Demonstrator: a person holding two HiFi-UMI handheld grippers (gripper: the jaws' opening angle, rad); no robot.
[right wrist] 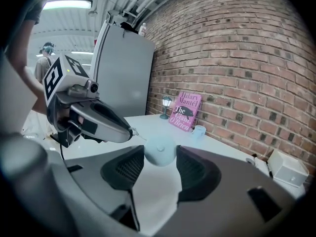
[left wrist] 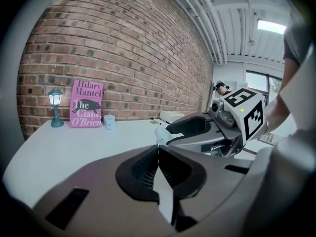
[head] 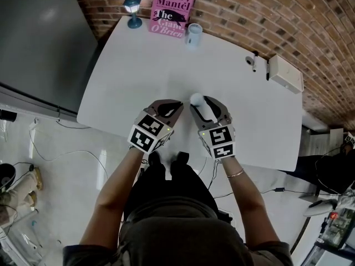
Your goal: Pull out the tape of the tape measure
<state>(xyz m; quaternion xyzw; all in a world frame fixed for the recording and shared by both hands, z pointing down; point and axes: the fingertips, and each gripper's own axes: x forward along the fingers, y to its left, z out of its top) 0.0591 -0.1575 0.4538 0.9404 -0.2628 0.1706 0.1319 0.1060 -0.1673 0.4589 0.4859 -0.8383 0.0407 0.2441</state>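
Observation:
A small round pale-blue tape measure sits between the pads of my right gripper, which is shut on its sides, just above the white table. My left gripper comes in from the left with its jaws together. Its tip nips the thin end tab that sticks out of the case. Only a very short bit of tape shows between the tip and the case. In the left gripper view the tape measure lies just past my shut jaws.
A pink book, a small blue lamp and a pale cup stand at the table's far edge by the brick wall. A white box lies at the right. A grey fridge stands to the left.

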